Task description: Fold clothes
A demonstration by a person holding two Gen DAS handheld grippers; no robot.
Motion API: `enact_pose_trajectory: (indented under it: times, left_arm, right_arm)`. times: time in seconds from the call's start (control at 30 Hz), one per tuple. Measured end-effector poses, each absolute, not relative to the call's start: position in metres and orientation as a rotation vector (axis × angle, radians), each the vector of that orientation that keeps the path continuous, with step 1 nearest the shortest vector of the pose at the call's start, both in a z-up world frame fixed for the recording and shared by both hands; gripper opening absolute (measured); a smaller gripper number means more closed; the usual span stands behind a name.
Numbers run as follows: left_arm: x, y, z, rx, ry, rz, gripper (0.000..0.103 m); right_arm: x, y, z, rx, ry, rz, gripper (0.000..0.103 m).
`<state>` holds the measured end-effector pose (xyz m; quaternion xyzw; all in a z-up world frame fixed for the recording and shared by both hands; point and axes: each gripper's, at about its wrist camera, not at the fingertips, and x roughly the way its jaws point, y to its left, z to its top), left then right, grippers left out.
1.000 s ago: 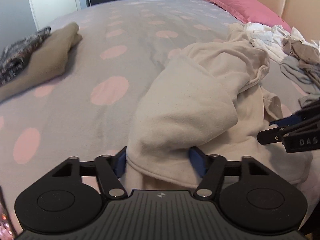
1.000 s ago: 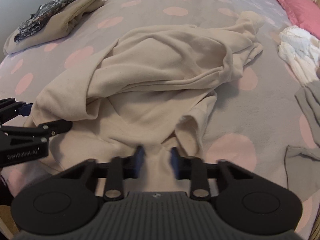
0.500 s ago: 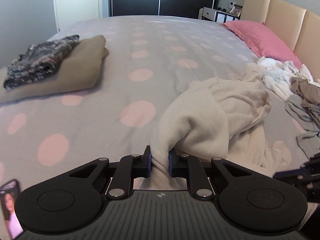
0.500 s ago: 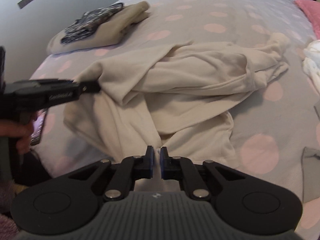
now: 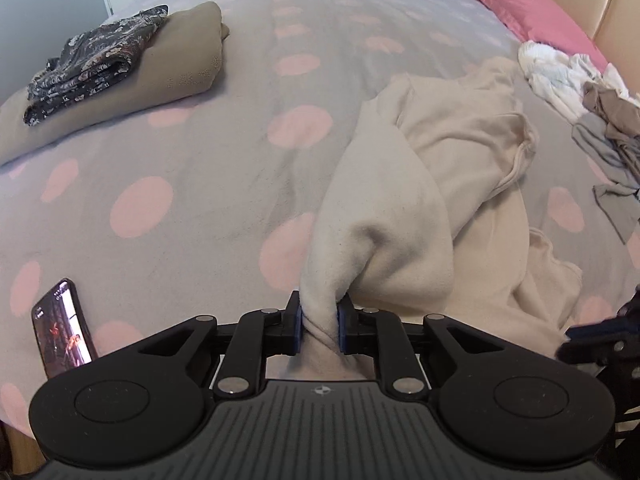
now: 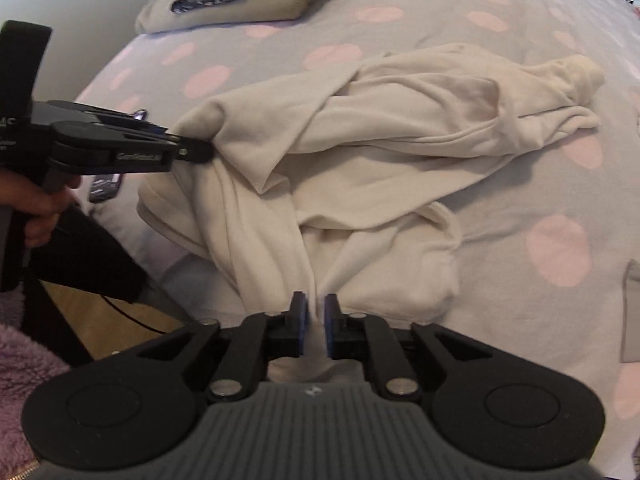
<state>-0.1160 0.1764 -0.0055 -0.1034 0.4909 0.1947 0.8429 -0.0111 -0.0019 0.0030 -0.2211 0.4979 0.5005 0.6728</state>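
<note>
Now the rumpled cream fleece garment (image 5: 420, 208) lies on the grey bed cover with pink dots (image 5: 180, 168), one bunched edge pinched in the left hand-held gripper (image 5: 319, 326) and a thinner fold between the blue pads of the right hand-held gripper (image 6: 316, 326), both sets of jaws easing apart slightly. Compared with a second ago, both pinched edges are lifted off the bed, and a lit smartphone (image 5: 64, 326) now shows near the bed's edge.

Left gripper (image 5: 319, 326) jaws opening, cream garment (image 5: 404, 216) pinched, spotted bedspread (image 5: 224, 152)
</note>
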Motion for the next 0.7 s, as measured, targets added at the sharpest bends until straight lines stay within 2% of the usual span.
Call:
enact_pose_trajectory:
  times: [0.03, 0.07, 0.1, 0.17, 0.2, 0.37, 0.5, 0.7]
  left_arm:
    - [-0.117, 0.176, -0.002, -0.204, 1.024, 0.423, 0.020]
    - [-0.117, 0.176, 0.002, -0.200, 1.010, 0.426, 0.026]
    - [-0.118, 0.176, 0.007, -0.204, 0.997, 0.422, 0.029]
    - [-0.117, 0.177, 0.017, -0.223, 0.962, 0.401, 0.052]
    - [-0.116, 0.177, 0.023, -0.232, 0.941, 0.385, 0.055]
    - [-0.086, 0.176, 0.029, -0.243, 0.919, 0.314, 0.060]
    - [-0.058, 0.180, 0.015, -0.322, 0.942, 0.294, 0.062]
    - [-0.031, 0.195, -0.011, -0.332, 1.010, 0.330, 0.061]
  right_arm:
    - [-0.008, -0.003, 0.005, -0.498, 1.117, 1.116, 0.029]
    - [-0.005, -0.004, 0.007, -0.498, 1.114, 1.106, 0.042]
    - [0.000, -0.004, 0.010, -0.496, 1.106, 1.097, 0.044]
    - [0.009, -0.005, 0.017, -0.493, 1.091, 1.080, 0.044]
    - [0.016, -0.004, 0.018, -0.499, 1.073, 1.067, 0.045]
    - [0.054, 0.009, 0.023, -0.519, 0.996, 0.983, 0.051]
    - [0.087, 0.021, 0.023, -0.507, 0.945, 0.909, 0.064]
    - [0.117, 0.038, 0.014, -0.497, 0.939, 0.854, 0.065]
